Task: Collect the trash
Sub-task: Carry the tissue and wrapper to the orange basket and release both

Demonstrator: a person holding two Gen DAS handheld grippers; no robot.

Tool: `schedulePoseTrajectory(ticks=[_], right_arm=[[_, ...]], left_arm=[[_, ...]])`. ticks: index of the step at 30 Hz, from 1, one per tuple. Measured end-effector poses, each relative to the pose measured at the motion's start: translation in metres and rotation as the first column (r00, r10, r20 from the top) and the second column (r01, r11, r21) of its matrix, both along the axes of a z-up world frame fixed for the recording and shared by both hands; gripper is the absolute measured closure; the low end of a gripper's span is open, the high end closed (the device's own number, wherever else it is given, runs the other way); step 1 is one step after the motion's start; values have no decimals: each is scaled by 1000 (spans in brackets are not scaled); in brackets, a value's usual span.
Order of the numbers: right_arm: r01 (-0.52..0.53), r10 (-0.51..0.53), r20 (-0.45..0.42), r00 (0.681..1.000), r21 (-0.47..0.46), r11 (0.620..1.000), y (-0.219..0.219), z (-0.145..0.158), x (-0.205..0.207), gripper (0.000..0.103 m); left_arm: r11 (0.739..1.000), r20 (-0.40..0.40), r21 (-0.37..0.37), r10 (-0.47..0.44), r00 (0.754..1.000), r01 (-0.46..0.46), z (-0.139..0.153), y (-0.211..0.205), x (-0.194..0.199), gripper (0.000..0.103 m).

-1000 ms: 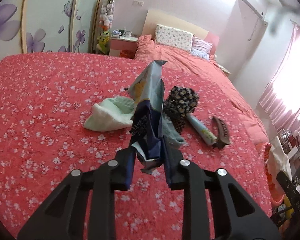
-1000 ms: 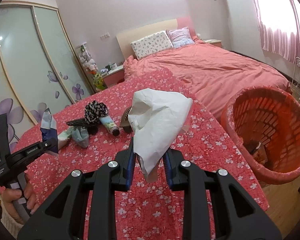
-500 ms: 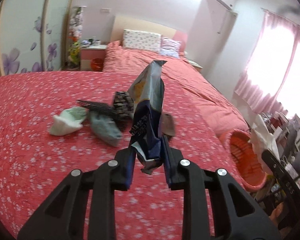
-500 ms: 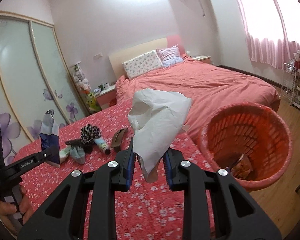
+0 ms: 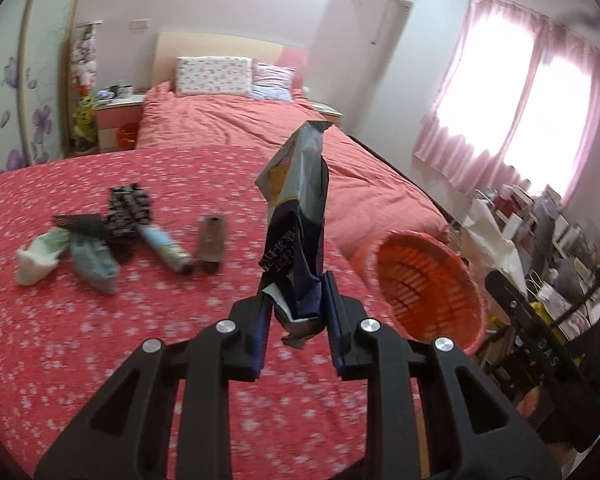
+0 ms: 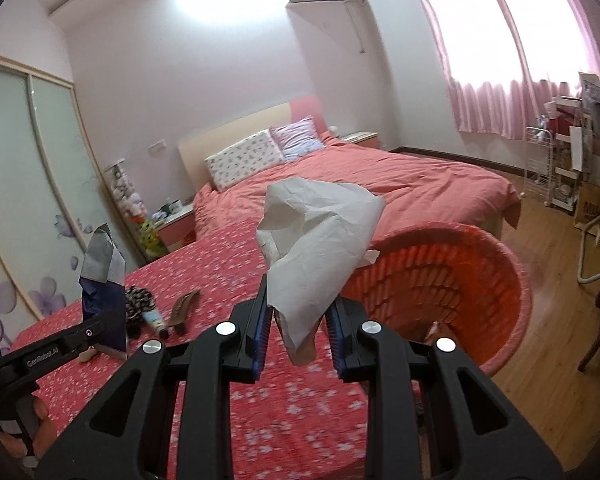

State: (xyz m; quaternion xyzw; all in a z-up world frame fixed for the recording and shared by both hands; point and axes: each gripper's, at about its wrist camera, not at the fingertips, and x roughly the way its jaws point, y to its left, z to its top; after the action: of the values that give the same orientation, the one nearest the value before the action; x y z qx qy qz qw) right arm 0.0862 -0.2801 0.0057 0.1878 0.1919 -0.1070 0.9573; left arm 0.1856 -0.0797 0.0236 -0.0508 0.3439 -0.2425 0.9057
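Left gripper [image 5: 298,334] pinched a crumpled dark-blue and silver foil snack wrapper [image 5: 298,216], held upright above the red floral bedspread [image 5: 100,340]. Right gripper [image 6: 298,334] pinched a crumpled white paper tissue [image 6: 316,240] over the spread's edge, just beside the orange slatted plastic basket [image 6: 512,280].

Left wrist view only: pale green sock [image 5: 40,254], light blue sock [image 5: 94,266], black patterned cloth [image 5: 126,210], small printed tube [image 5: 164,246] and brown flat piece [image 5: 211,240] lay clustered on the spread, well apart from the basket [image 5: 428,284].

Right wrist view only: scraps lay in the basket's bottom; the wrapper [image 6: 102,276] sat in the left gripper [image 6: 100,330] at far left; wooden floor [image 6: 548,240] and a white wire rack [image 6: 540,168] were visible.

Room: coral-covered bed [image 6: 380,184], pink curtains [image 5: 520,112], glass wardrobe doors with purple flowers [image 6: 28,184].
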Motion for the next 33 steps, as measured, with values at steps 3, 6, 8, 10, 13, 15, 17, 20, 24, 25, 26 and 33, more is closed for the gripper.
schedulePoseTrajectory(ticks=[3,6,8,10,13,15,17,20,24,25,26,33], right_arm=[[30,-30,-1,1000,1,1000,-13,-3,-3,78],[53,-53,-1,999,3,999,-23,-6,-4,78],[64,-64,-2,998,9,998,-31,-7,-4,78],[78,-78,-4,997,20,997,-40,-9,-3,78],[97,-97,-9,995,40,994,-53,-14,-1,78],[109,-109,-11,994,46,993,-60,-17,-2,78],[119,-118,-14,993,50,992,-66,-19,0,78],[130,-130,-19,991,53,990,-75,-22,3,78],[140,-138,-23,990,69,988,-91,-28,7,78],[142,-140,-25,990,76,987,-95,-29,8,78],[144,-142,-25,990,81,986,-96,-30,8,78],[141,-139,-24,990,98,985,-104,-35,12,78]], left_arm=[[999,-1,-5,-35,999,35,-2,-19,-1,78],[997,-4,-9,-76,997,76,-4,-41,-2,78],[994,-6,-10,-110,994,109,-5,-59,-2,78],[990,-8,-8,-138,990,138,-7,-74,-1,78],[982,-16,-7,-188,982,188,-12,-98,-1,78],[976,-24,-8,-217,976,217,-15,-113,2,78],[968,-32,-12,-249,968,249,-19,-129,4,78],[960,-39,-14,-281,959,281,-25,-148,8,78],[948,-57,-13,-318,946,318,-35,-172,15,78],[945,-62,-13,-327,943,327,-37,-177,17,78],[943,-66,-12,-334,940,334,-39,-181,19,77],[931,-106,1,-362,926,364,-61,-209,33,76]])
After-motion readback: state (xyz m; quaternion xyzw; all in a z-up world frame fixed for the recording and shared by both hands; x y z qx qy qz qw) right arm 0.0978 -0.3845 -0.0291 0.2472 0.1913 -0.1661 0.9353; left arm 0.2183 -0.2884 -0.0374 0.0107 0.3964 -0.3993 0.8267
